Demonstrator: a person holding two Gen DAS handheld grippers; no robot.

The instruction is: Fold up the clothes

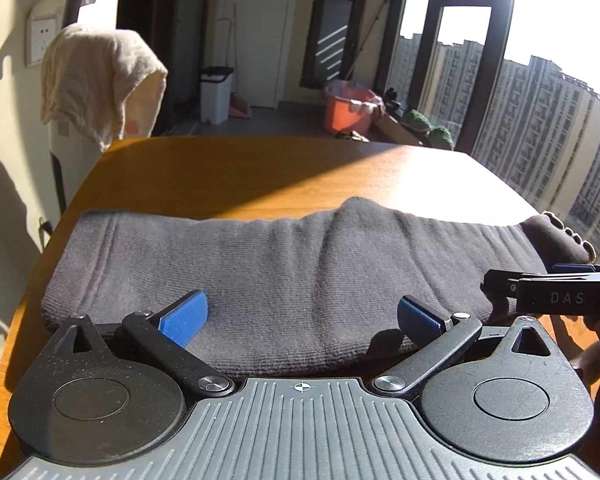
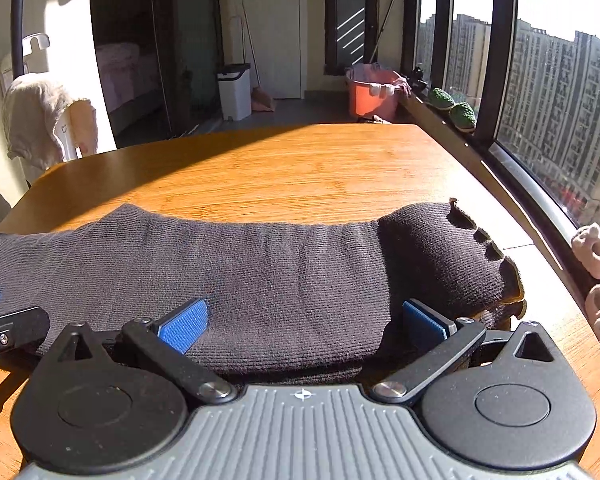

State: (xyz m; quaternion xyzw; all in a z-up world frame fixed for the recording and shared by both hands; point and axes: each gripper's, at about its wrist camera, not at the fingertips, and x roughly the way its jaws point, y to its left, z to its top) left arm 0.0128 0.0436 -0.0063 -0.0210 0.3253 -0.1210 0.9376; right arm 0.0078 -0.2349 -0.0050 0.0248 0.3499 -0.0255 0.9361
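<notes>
lying between spread fingers (image 1: pixel 184 317): knit garment (image 1: pixel 260 272).

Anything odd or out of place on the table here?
Nothing much. The dark knit garment lies folded along the near edge of the wooden table; its scalloped end sits slightly bunched. Both grippers are open.

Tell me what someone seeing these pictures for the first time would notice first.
Most striking is the dark grey knit garment lying folded across the near edge of the sunlit wooden table, its scalloped hem at the right end. Both grippers, left gripper and right gripper, sit open at its near edge, blue pads spread wide. Beyond, tall windows show apartment blocks at right.
</notes>
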